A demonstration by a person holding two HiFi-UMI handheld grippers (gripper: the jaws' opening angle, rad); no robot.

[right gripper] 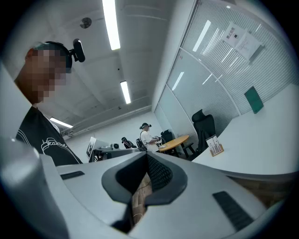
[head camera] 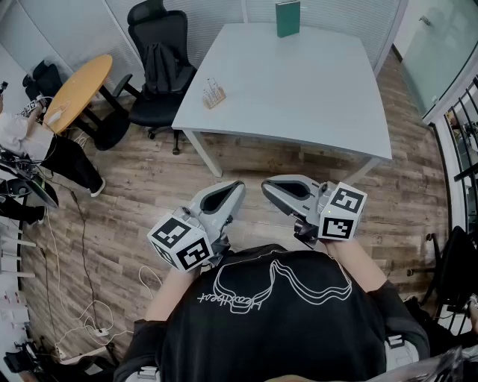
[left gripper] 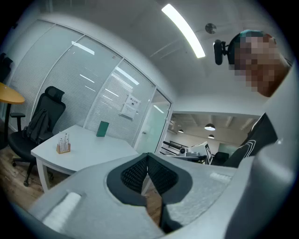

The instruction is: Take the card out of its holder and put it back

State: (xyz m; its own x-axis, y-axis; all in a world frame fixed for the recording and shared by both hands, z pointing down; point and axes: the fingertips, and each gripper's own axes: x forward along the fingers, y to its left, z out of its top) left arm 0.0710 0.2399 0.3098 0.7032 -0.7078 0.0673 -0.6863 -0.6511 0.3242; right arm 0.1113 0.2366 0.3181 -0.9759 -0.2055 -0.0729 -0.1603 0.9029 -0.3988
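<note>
Floor [head camera: 127, 201], left gripper [head camera: 236, 186], right gripper [head camera: 267, 186] level, closed

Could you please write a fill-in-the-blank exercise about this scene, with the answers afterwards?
1. Both the left claw and the right claw hover over the wooden ____.
2. The left claw's jaws are ____.
3. The small wooden holder stands on the white table near a ____ office chair.
4. The upright box at the table's far edge is ____.
Answers: floor; shut; black; green.
</note>
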